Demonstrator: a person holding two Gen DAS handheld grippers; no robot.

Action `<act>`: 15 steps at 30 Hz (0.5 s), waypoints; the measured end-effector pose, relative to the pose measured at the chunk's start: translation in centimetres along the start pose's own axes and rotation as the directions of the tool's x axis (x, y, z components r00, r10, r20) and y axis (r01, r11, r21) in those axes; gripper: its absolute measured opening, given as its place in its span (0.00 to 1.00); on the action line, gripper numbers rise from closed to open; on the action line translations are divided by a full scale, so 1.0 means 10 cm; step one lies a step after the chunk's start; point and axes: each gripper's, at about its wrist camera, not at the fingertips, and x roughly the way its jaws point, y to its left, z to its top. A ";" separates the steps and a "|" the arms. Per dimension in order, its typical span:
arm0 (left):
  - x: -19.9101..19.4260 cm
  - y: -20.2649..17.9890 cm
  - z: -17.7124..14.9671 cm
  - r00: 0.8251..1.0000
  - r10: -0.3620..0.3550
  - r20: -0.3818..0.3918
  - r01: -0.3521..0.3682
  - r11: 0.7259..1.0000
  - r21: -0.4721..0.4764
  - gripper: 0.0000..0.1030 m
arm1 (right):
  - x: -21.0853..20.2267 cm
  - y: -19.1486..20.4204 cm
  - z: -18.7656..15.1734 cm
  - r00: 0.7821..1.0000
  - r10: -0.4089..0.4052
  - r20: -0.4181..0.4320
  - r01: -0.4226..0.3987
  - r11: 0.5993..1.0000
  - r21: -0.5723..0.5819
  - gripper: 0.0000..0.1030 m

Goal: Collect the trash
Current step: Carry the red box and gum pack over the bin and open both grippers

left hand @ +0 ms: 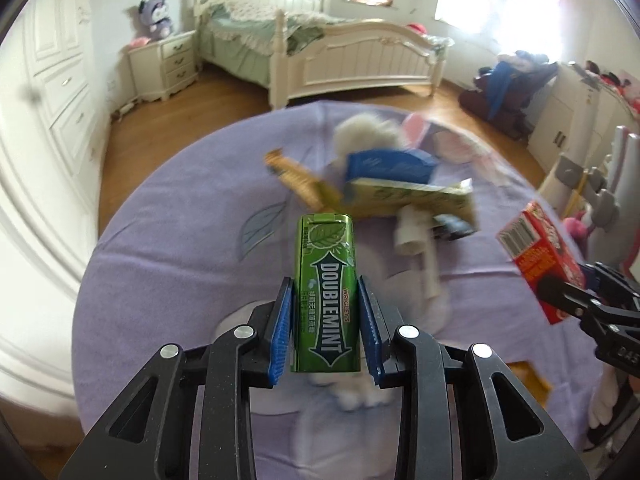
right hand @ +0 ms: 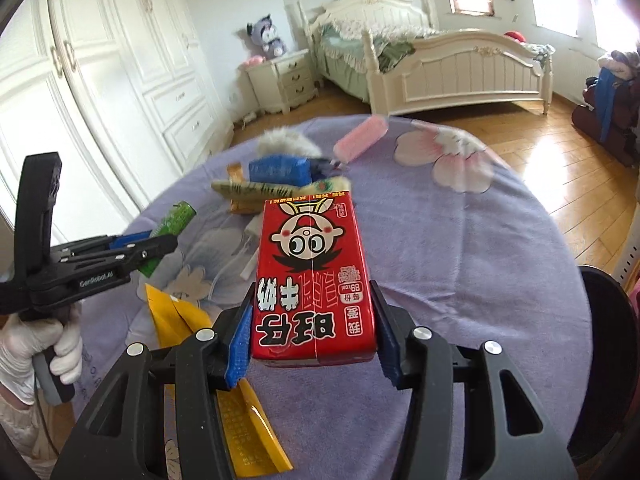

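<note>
Bedroom daylight is falling on a round table (left hand: 168,280) draped in a lilac floral cloth, with a cream bed (left hand: 320,52) standing at twelve o'clock beyond it. At the table's middle a blurred heap of trash (left hand: 384,188) is lying: a blue packet, a pale green carton and a gold wrapper, overlapping one another. Lifted above the cloth, the left gripper (left hand: 326,320) is holding its blue fingers (left hand: 280,332) clamped on the long sides of a green Doublemint gum pack (left hand: 326,296), whose metallic face is carrying a leaf print and a white-lettered arrow. At three o'clock from it, the right gripper (right hand: 314,332) is holding its fingers clamped on a red milk carton (right hand: 312,280), which is printed with a cartoon face and white characters and is pointing away from the camera. A yellow wrapper (right hand: 236,396) is lying on the cloth below it.
</note>
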 end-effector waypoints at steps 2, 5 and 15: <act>-0.11 -0.21 0.07 0.999 -0.031 0.037 0.030 0.999 0.028 0.31 | -0.13 -0.11 0.00 0.999 -0.027 0.041 0.027 1.000 0.013 0.49; -0.21 -0.56 0.20 0.992 -0.103 0.079 0.097 0.993 0.068 0.31 | -0.37 -0.34 -0.01 0.991 -0.085 0.107 0.079 0.995 0.054 0.49; 0.01 -1.96 0.41 0.924 -0.376 0.075 0.357 0.915 0.188 0.31 | -0.94 -1.13 -0.16 0.938 -0.295 0.183 0.260 0.946 0.191 0.49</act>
